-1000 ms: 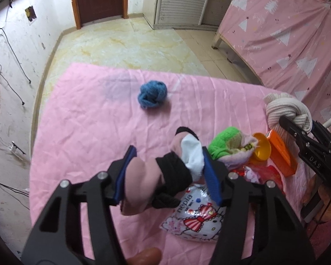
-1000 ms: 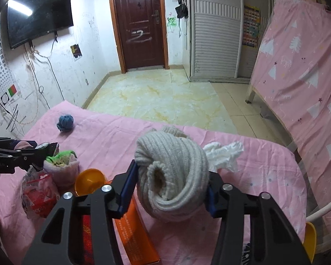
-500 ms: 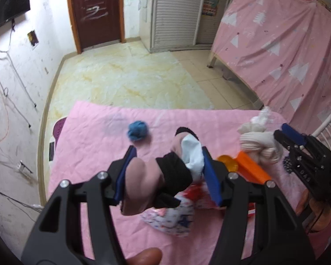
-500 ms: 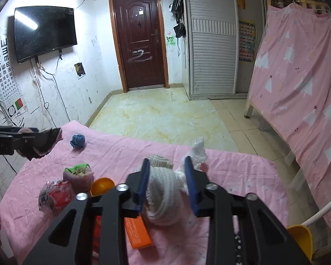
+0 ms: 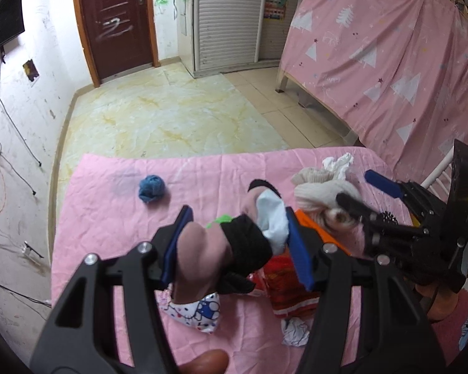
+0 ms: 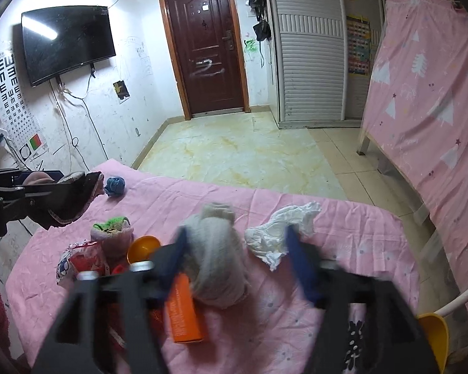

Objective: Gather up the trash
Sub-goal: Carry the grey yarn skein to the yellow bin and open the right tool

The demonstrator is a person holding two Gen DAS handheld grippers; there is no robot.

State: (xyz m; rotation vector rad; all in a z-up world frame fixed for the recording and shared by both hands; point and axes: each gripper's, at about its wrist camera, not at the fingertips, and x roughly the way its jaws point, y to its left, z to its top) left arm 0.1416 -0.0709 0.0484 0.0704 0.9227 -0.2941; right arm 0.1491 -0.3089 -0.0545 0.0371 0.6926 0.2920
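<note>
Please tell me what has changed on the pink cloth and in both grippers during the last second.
The right hand-held gripper squeezed the cream knitted sock roll, and its jaws have just been opening; the roll now lies free between them on the pink bedsheet. The left hand-held gripper stays clamped on the pink, black and white sock bundle and has lifted it higher. The blue yarn ball and crumpled white tissue have not moved.
</note>
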